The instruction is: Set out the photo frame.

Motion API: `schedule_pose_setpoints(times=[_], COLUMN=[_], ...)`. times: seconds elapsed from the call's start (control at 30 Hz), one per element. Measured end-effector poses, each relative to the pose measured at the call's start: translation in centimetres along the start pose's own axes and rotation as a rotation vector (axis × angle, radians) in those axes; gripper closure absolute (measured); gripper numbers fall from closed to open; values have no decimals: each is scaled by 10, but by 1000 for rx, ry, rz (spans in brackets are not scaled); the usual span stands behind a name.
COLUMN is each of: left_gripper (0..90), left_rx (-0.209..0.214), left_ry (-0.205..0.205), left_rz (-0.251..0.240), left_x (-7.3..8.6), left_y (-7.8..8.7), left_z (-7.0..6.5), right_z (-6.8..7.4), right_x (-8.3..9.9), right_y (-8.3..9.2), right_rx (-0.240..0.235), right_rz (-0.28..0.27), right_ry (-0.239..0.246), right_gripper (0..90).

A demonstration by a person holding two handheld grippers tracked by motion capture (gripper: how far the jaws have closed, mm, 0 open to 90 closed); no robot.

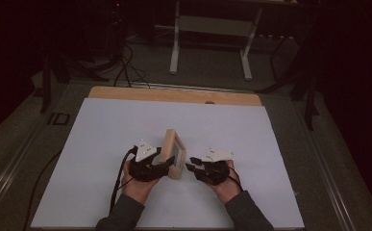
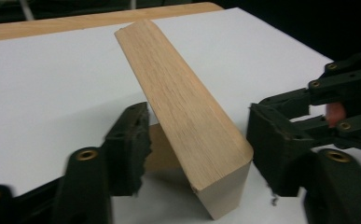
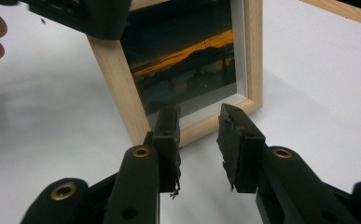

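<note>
A light wooden picture frame point(image 1: 174, 153) stands upright on the white tabletop, holding a dusk landscape photo point(image 3: 192, 60) behind glass. My left gripper point(image 1: 167, 164) reaches in from the left. In the left gripper view the frame's thick wooden edge point(image 2: 178, 98) sits between its jaws. The right pad point(image 2: 274, 149) stands a little apart from the wood, and the left pad point(image 2: 129, 149) is close by the frame's back. My right gripper point(image 1: 192, 168) faces the photo side. Its jaws point(image 3: 201, 140) are open with nothing between them, just short of the frame's lower rail point(image 3: 215, 121).
The white sheet point(image 1: 116, 130) covers most of the table, with a bare wooden strip point(image 1: 174, 95) at the far edge. There is free room on every side of the frame. Beyond the table stand white desk legs point(image 1: 175, 48), and cables point(image 1: 126, 67) lie on the dark floor.
</note>
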State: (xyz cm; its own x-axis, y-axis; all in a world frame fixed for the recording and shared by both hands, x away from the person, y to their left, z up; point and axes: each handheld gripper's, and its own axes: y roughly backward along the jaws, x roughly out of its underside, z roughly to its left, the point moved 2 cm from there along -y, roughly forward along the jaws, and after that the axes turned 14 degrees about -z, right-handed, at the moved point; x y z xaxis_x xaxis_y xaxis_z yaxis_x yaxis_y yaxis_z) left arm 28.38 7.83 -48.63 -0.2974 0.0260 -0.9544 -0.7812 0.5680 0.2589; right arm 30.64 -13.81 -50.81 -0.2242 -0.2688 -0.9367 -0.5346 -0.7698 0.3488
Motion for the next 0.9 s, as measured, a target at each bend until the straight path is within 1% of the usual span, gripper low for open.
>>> schedule_pose_setpoints(times=[0.27,0.37,0.57,0.63,0.67,0.8,0.83,0.87,0.9], left_gripper=[461,504,523,554,562,565,571,576,585], left_rx=[-2,-11,-5,-4,2,11,21,21,39], left_ry=[15,21,26,33,41,35,48,48,63], left_rz=[8,8,12,12,13,17,18,18,24], left_x=[-1,-2,-3,-3,-3,-4,-4,-4,-5], left_y=[1,2,2,2,2,2,0,0,0], left_z=[2,6,8,11,12,13,15,15,17], right_z=[-1,-1,-1,-2,-2,-4,-6,-6,-7], right_x=[-2,-2,-3,-4,-4,-4,-4,-4,-4], right_y=[1,1,1,1,1,2,3,3,3], right_rx=[0,-2,-3,0,1,4,9,9,10], right_rz=[-7,-9,-8,-10,-11,-10,-12,-12,-15], right_ry=[-3,-2,-2,-3,-4,-3,-10,-10,-10], right_gripper=[676,675,673,673,673,673,672,672,673])
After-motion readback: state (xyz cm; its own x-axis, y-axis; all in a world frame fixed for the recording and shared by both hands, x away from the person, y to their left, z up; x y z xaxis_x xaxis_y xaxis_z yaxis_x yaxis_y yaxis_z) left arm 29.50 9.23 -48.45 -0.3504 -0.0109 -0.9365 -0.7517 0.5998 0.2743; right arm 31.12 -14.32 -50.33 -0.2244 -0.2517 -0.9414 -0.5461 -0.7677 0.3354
